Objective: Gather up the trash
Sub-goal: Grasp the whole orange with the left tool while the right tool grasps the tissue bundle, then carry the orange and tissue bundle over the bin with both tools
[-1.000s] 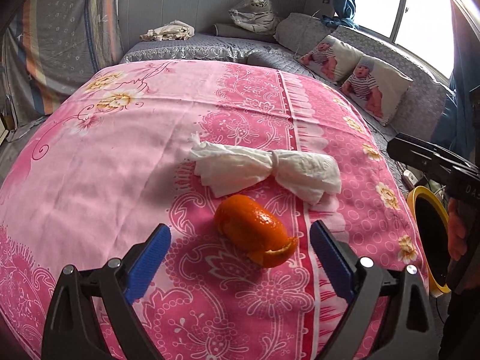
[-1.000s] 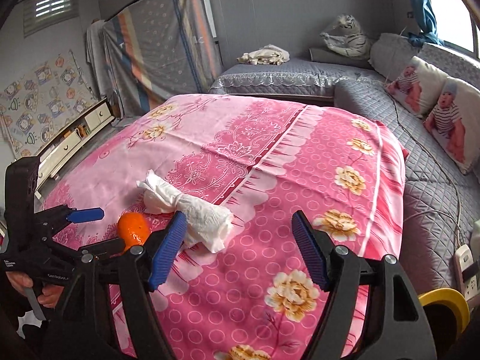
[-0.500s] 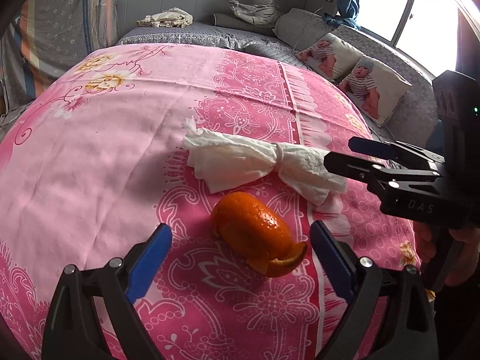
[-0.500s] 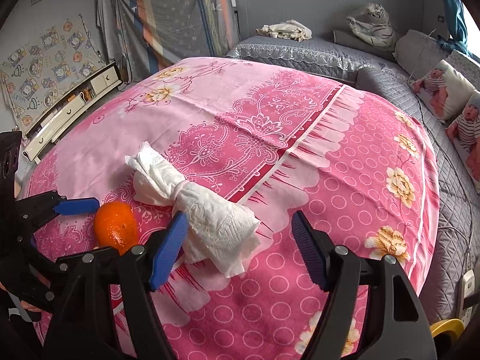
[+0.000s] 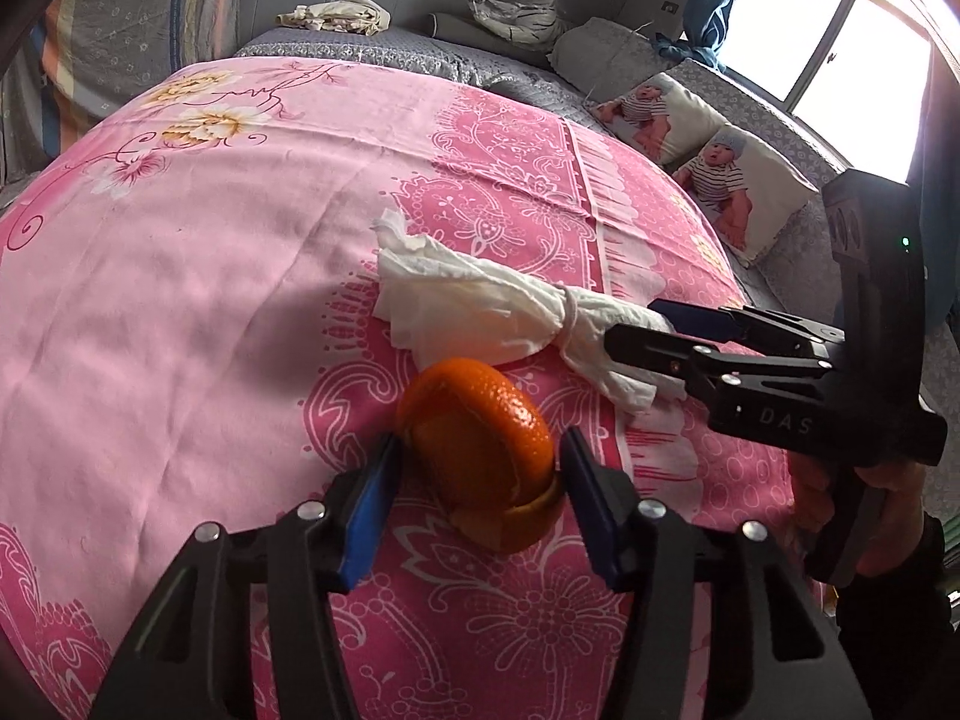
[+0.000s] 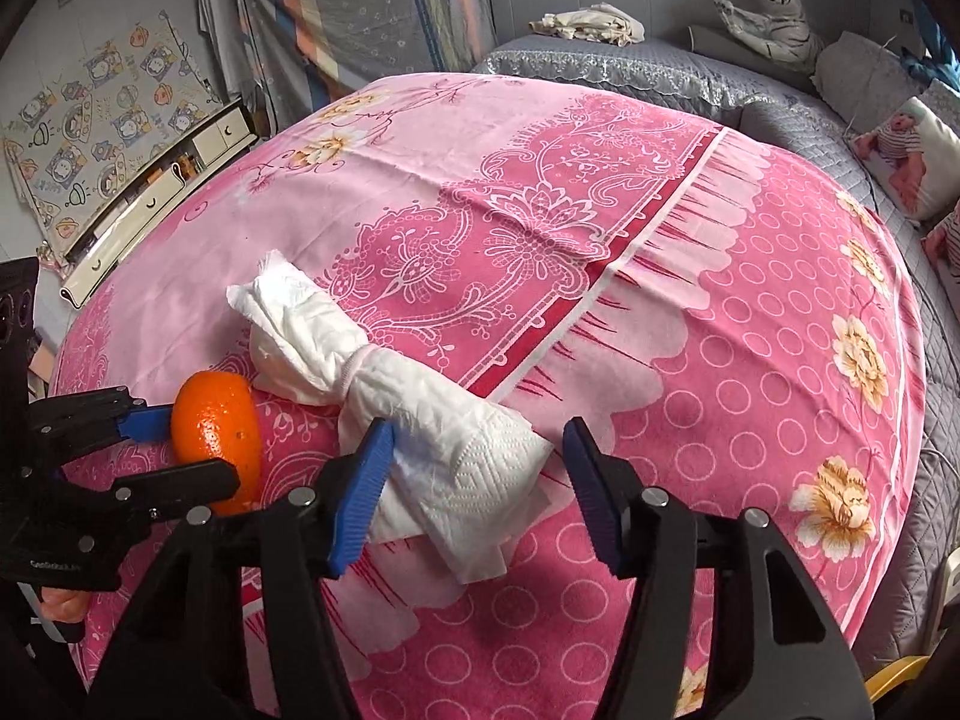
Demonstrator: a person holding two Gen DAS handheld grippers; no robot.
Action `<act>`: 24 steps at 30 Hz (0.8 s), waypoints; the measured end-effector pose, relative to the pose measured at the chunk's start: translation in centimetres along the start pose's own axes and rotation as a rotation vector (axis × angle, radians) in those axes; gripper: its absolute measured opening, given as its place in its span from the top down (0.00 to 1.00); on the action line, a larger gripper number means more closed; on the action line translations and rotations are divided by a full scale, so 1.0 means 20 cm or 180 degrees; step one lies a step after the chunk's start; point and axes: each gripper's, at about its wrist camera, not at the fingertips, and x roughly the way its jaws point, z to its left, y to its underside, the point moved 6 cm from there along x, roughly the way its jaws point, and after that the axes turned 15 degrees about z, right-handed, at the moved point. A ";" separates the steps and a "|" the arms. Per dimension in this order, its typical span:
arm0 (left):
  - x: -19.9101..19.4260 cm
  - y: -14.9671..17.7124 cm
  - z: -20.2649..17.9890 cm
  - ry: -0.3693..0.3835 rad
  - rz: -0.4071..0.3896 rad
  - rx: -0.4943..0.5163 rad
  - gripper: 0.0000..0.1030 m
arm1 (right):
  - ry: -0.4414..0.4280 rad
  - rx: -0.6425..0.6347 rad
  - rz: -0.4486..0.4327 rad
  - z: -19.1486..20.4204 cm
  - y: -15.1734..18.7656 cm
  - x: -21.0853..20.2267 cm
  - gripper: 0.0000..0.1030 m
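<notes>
— Two pieces of trash lie on the pink cloth (image 5: 180, 312), and I have tongs at each. Start on my left?

— On my left, the orange peel (image 5: 480, 438) sits right between the blue pads of the left gripper (image 5: 474, 498). Those jaws have just been closing. The left pad touches the peel's side; the right pad stands just beside its curled lower edge, and I cannot tell whether it presses.

— So is it clamped?

— Roughly half apart, hugging the peel, which rests on the cloth. I would not call it a firm grip.

— And to the right?

— The tied white tissue (image 6: 384, 378) lies just beyond the peel. Its wide, flared end lies between the pads of the right gripper (image 6: 474, 486), whose jaws have also just been closing. The left pad (image 6: 366, 480) touches the paper; the right pad stands clear with cloth showing in the gap. So those tongs are apart, around the tissue, not squeezing it.
</notes>
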 end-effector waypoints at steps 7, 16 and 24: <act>-0.01 0.00 0.00 0.0013 -0.0025 -0.0015 0.58 | 0.0014 -0.0030 0.0075 0.01 0.02 0.02 0.52; -0.04 0.01 0.00 0.0009 -0.0043 -0.0062 0.63 | 0.0038 -0.0071 0.0084 0.05 0.03 0.01 0.82; -0.10 0.03 -0.03 -0.0021 -0.0075 -0.0043 0.64 | -0.0043 0.0055 -0.0182 0.02 0.04 -0.16 0.89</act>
